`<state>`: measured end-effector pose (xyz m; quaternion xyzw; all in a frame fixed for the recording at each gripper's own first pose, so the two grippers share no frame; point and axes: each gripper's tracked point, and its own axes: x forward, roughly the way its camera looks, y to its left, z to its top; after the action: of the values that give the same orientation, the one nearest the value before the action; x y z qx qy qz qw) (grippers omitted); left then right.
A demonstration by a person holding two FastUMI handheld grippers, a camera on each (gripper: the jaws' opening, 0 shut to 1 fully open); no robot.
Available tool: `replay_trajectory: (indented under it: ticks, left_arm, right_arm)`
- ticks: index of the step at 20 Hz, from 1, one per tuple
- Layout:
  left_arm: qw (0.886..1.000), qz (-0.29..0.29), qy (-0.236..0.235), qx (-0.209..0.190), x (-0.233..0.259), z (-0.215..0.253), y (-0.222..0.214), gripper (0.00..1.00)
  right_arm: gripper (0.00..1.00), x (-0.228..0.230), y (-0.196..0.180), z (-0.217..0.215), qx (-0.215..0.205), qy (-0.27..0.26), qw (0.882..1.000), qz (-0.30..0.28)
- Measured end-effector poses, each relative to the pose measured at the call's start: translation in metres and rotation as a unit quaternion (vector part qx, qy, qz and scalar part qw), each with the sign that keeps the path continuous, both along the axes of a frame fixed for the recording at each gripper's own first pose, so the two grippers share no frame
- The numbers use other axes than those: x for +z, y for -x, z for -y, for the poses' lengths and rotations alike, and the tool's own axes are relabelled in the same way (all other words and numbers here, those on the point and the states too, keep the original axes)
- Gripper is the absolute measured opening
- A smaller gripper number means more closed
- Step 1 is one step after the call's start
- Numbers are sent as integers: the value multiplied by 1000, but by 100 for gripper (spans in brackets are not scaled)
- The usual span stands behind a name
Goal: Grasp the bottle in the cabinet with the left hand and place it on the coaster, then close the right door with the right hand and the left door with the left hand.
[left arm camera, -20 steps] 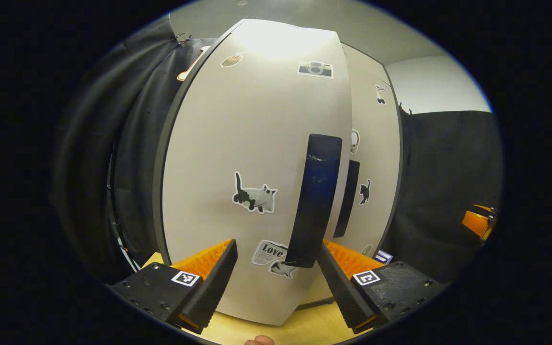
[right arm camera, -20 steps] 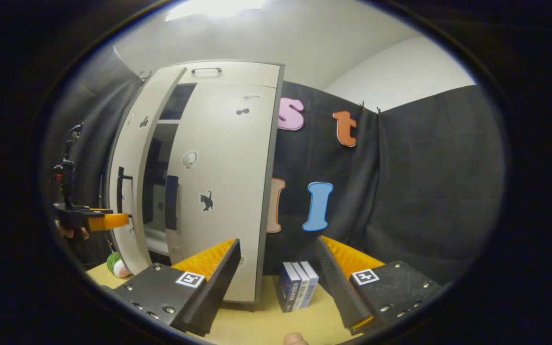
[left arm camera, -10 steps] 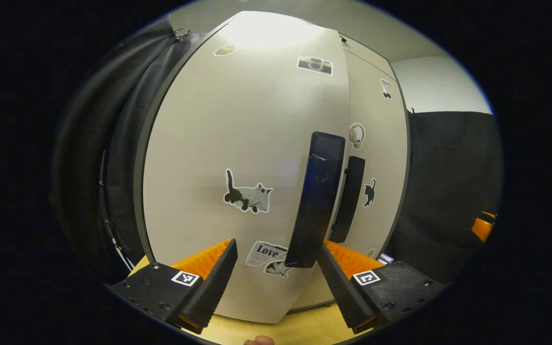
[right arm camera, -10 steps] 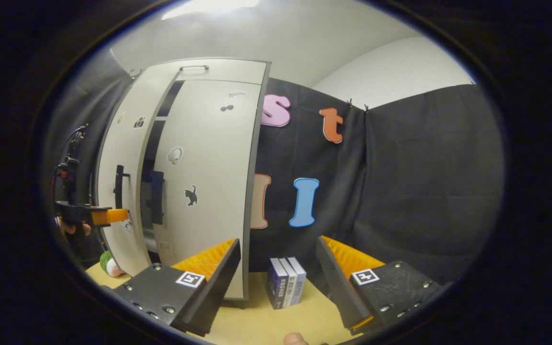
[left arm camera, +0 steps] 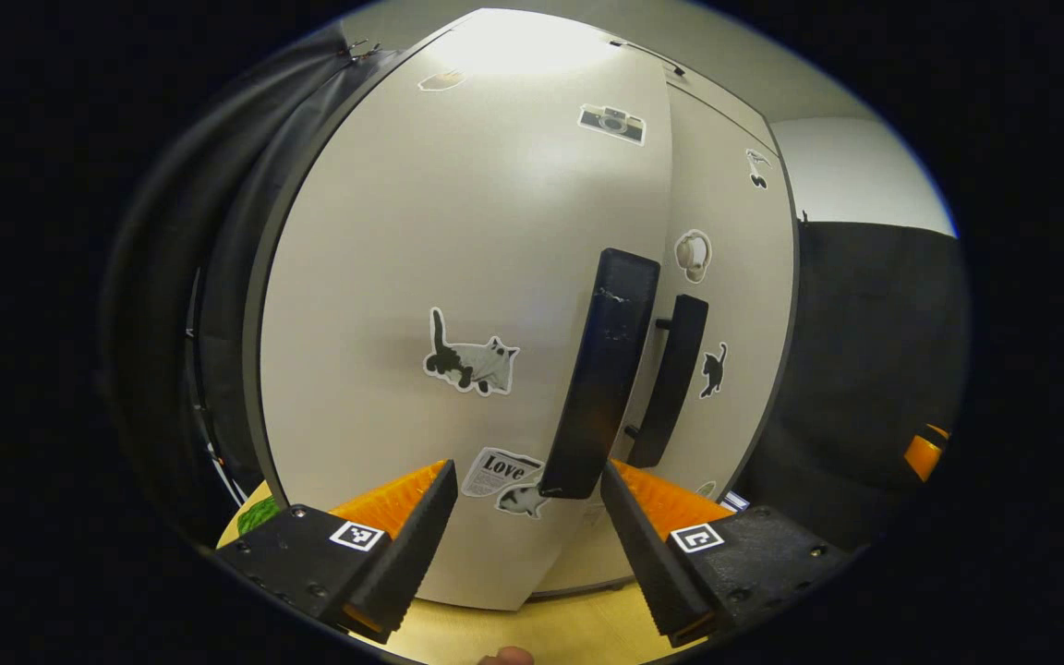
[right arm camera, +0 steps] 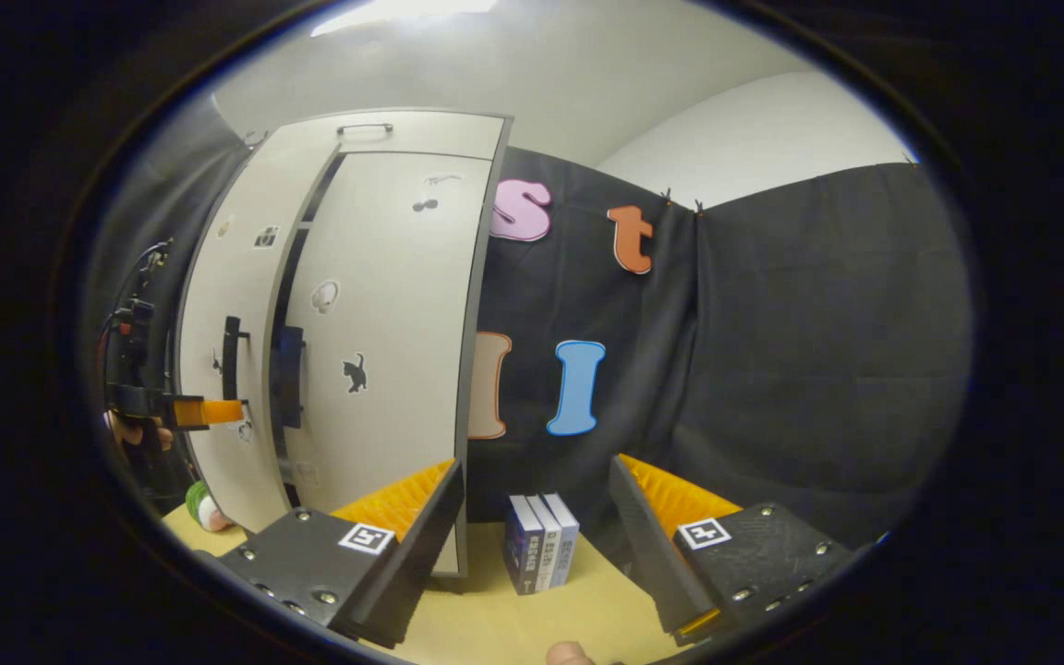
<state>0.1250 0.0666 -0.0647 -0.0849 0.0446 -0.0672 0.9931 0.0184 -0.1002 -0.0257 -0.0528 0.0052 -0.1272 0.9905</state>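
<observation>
I see a yellow table (right arm camera: 532, 619) at the bottom of the right gripper view. A tall white cabinet (right arm camera: 384, 314) stands on it at the left. Just to the right of the cabinet, three small books (right arm camera: 541, 542) stand upright side by side on the table, close to the black wall. At the far left, near the cabinet's foot, a green and white thing (right arm camera: 202, 508) sits on the table; I cannot tell what it is. In the left gripper view the table (left arm camera: 532, 633) shows under the cabinet (left arm camera: 467, 305)
</observation>
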Motion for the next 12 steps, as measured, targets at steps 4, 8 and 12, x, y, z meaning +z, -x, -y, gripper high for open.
replay_trajectory:
  ticks: [4,8,12]
  left_arm:
    - [1000,5,-13,1,6,2,14,97]
    - [1000,1,-15,10,14,3,32,97]
    - [999,19,-31,26,41,1,57,97]
  right_arm:
    - [96,0,-4,-7,14,-1,1000,-1]
    - [96,1,-4,-12,27,-7,1000,-1]
    - [96,10,-6,-13,37,-8,999,5]
